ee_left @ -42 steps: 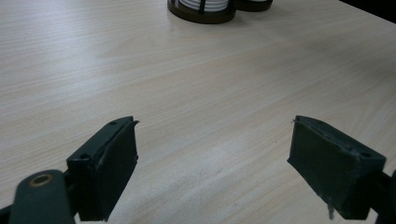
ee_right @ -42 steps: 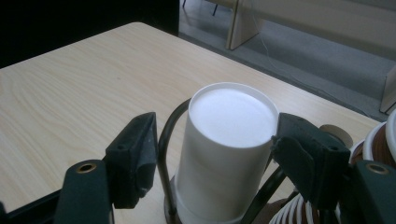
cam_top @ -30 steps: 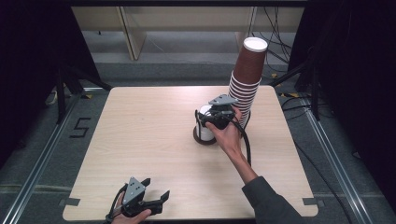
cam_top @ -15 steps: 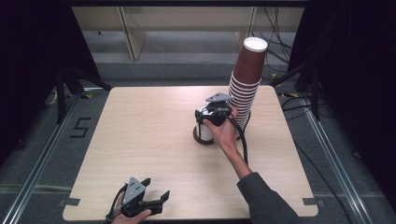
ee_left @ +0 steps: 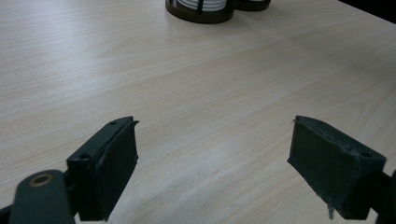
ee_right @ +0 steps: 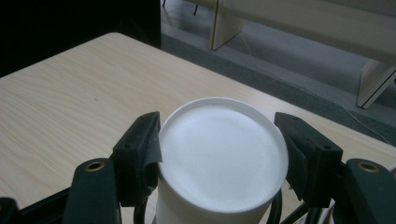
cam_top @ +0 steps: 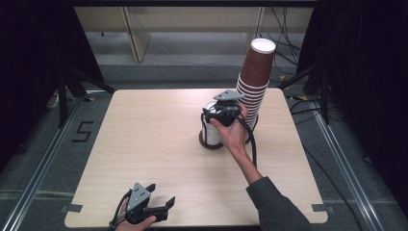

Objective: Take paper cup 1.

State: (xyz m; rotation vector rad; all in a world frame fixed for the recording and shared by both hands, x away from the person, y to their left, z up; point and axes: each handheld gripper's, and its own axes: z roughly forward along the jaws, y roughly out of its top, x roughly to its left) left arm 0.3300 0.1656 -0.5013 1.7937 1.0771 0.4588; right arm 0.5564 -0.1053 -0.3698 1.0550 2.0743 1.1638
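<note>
From the high view, the wooden table (cam_top: 144, 144) is carrying a white cup (cam_top: 210, 132) that is standing upside down inside a dark ring holder (cam_top: 208, 143), a little right of the table's middle. The right gripper (cam_top: 216, 115) is sitting over the top of that cup, the person's right hand (cam_top: 232, 132) reaching in from the lower right with a dark sleeve (cam_top: 276, 207) behind it. Just beside the cup, toward the far right edge, a tall stack of brown cups (cam_top: 255, 82) is standing upside down, leaning slightly, its white base uppermost. The left gripper (cam_top: 161, 209) is resting at the near edge of the table, well apart from the cups.

In the left gripper view, the left gripper (ee_left: 212, 154) is holding its jaws spread wide with nothing but bare table (ee_left: 210, 93) between them. The ring holder (ee_left: 200, 11) and the foot of the white cup are showing at the far top edge.

In the right gripper view, the right gripper (ee_right: 219, 161) is pinching the white cup (ee_right: 219, 158). Its jaws have just been closing, and both pads are now pressing against the cup's sides just below its upturned base, one on either side. The table (ee_right: 70, 93) is lying beyond, with the floor (ee_right: 289, 60) past its edge.
</note>
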